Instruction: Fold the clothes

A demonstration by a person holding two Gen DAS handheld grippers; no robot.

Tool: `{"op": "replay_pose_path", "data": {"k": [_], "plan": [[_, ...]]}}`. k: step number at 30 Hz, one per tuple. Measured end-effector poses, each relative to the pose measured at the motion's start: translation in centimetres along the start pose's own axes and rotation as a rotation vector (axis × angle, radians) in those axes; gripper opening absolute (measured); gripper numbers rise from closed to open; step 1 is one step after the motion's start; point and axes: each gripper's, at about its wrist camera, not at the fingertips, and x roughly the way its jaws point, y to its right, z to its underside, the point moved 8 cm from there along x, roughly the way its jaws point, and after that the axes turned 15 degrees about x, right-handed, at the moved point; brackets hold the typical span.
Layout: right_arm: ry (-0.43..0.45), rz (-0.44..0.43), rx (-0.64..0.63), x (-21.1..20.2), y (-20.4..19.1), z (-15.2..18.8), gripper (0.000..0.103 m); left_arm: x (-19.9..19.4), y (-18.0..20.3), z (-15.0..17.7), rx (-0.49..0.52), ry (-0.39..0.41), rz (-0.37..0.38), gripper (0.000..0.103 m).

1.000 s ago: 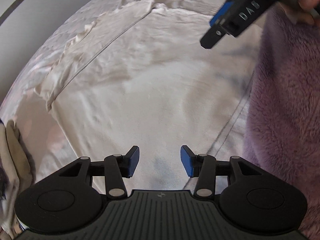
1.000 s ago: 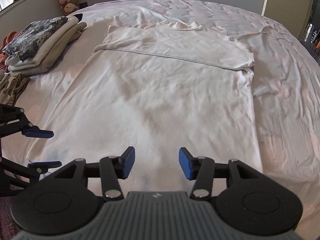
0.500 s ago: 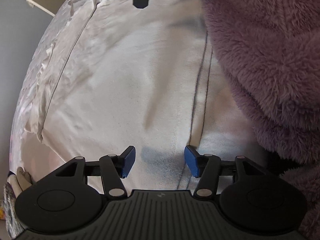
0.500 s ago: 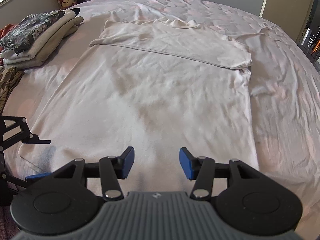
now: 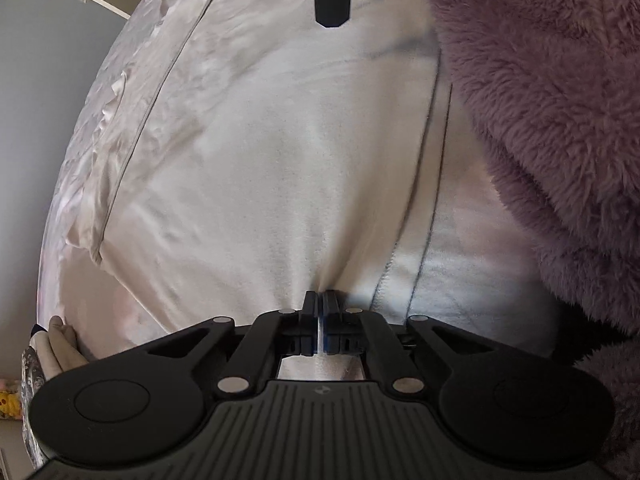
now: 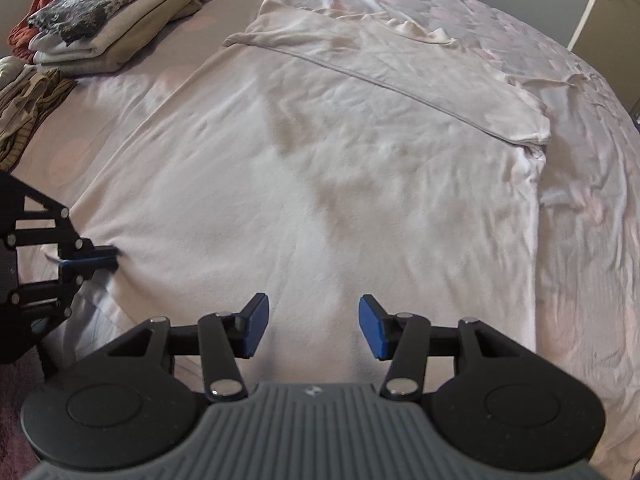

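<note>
Shirt [image 6: 320, 168] lies flat on the bed [image 6: 592, 128], stretching ahead of the right claw [image 6: 312, 326]. Stack of folded clothes [image 6: 108, 16] sits far ahead-left of it, left claw [image 6: 112, 256] close on its left.

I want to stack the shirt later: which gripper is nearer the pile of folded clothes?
Left. The left gripper, shut on the white shirt near its hem corner, sits on the pile of folded clothes' side. The right gripper hovers open over the hem's middle, farther away.
</note>
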Motion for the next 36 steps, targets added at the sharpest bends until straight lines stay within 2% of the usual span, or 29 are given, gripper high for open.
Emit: {"op": "replay_pose_path", "data": {"k": [3, 7, 9, 10, 12, 17, 20, 24, 29, 30, 31, 32, 34, 35, 36], "plan": [[-0.029, -0.045, -0.064, -0.1, -1.1, 0.4, 0.054, -0.3, -0.3, 0.0, -0.008, 0.006, -0.019, 0.000], [-0.056, -0.080, -0.191, -0.2, -3.2, 1.4, 0.054, -1.2, -1.6, 0.4, -0.093, 0.039, -0.052, 0.000], [-0.061, -0.072, -0.253, -0.2, -4.1, 1.8, 0.056, -2.1, -2.3, 0.6, -0.153, 0.086, -0.049, 0.000], [-0.064, -0.066, -0.286, -0.1, -4.4, 2.0, 0.063, -2.4, -2.6, 0.6, -0.182, 0.113, -0.036, 0.000], [-0.074, -0.066, -0.345, 0.0, -5.1, 2.3, 0.068, -3.0, -3.4, 0.7, -0.238, 0.158, -0.012, 0.000], [-0.121, -0.066, -0.448, 0.5, -6.1, 3.4, 0.068, -3.2, -4.8, 1.1, -0.330, 0.198, 0.009, 0.000], [-0.136, -0.067, -0.480, 0.8, -6.3, 3.8, 0.067, -3.5, -5.1, 1.2, -0.350, 0.213, 0.004, 0.000], [-0.216, 0.020, -0.573, 2.4, -6.5, 4.9, 0.067, -3.8, -4.8, 1.1, -0.345, 0.236, 0.037, 0.000], [-0.273, 0.029, -0.608, 3.3, -6.7, 5.3, 0.063, -4.0, -2.2, 0.1, -0.238, 0.272, 0.189, 0.001], [-0.281, 0.018, -0.593, 3.2, -6.5, 5.2, 0.063, -3.9, -1.5, -0.1, -0.208, 0.274, 0.219, 0.003], [-0.288, 0.008, -0.578, 3.1, -6.3, 5.1, 0.063, -3.9, -0.9, -0.3, -0.179, 0.275, 0.246, 0.011], [-0.290, 0.001, -0.561, 3.0, -6.1, 4.9, 0.063, -3.8, -0.6, -0.5, -0.155, 0.267, 0.235, 0.025], [-0.281, -0.002, -0.528, 2.7, -5.6, 4.6, 0.063, -3.7, -0.5, -0.5, -0.138, 0.252, 0.204, 0.039], [-0.272, 0.002, -0.513, 2.5, -5.4, 4.4, 0.062, -3.6, -0.8, -0.2, -0.160, 0.252, 0.199, 0.039], [-0.262, 0.006, -0.497, 2.4, -5.1, 4.2, 0.052, -3.5, -1.2, 0.1, -0.192, 0.255, 0.208, 0.039]]}}
